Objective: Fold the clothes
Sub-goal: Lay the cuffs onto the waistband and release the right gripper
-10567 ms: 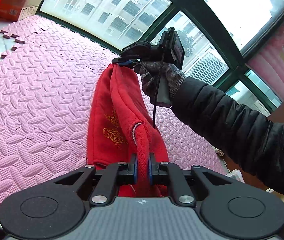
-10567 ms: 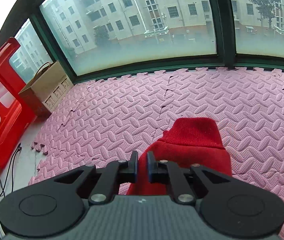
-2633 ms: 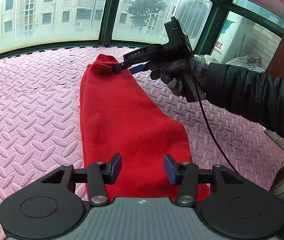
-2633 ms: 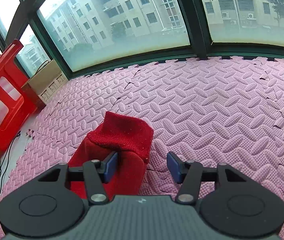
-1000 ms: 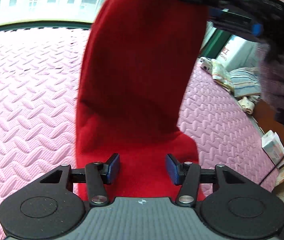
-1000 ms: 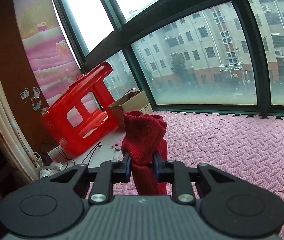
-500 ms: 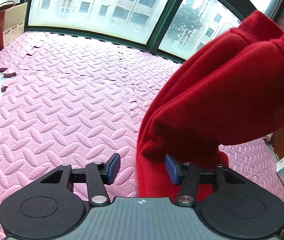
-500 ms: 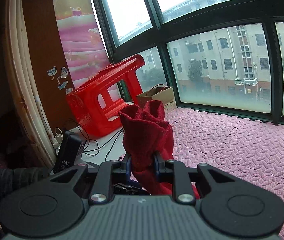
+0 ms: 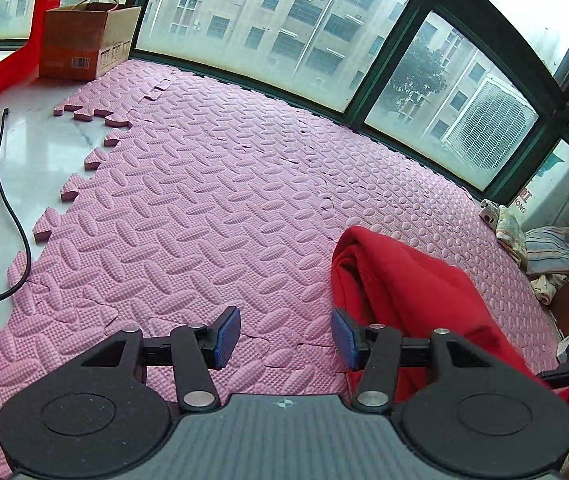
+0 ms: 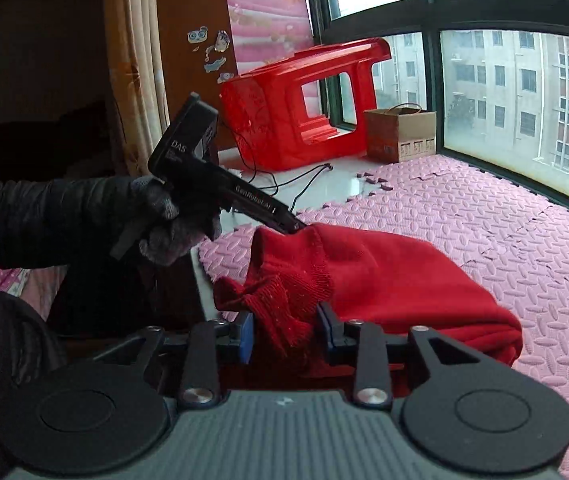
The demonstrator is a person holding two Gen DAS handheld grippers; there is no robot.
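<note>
Red sweater (image 10: pixel 400 280) lying bunched on pink foam mat (image 9: pixel 212 208), near its edge. Right gripper (image 10: pixel 284 336) jaws opening, knit cuff (image 10: pixel 284 304) still sitting between pads, not pinched. Left gripper (image 9: pixel 284 336) jaws apart, nothing between them, just mat; sweater just beside its right finger. Gloved hand (image 10: pixel 172 220) holding left gripper. Red plastic stool (image 10: pixel 300 108), cardboard box (image 9: pixel 84 38) by window.

1. R gripper (image 10: pixel 284 334): jaws opening, ribbed hem of red sweater (image 10: pixel 384 284) between the pads, loose.
2. Sweater doubled over in a heap on pink foam mat (image 10: pixel 484 220), near its edge.
3. L gripper (image 10: pixel 298 227) in a gloved hand (image 10: pixel 172 224), tip at the sweater's top fold.
4. Behind: red plastic stool (image 10: pixel 300 108), cardboard box (image 10: pixel 400 134) by window.
</note>
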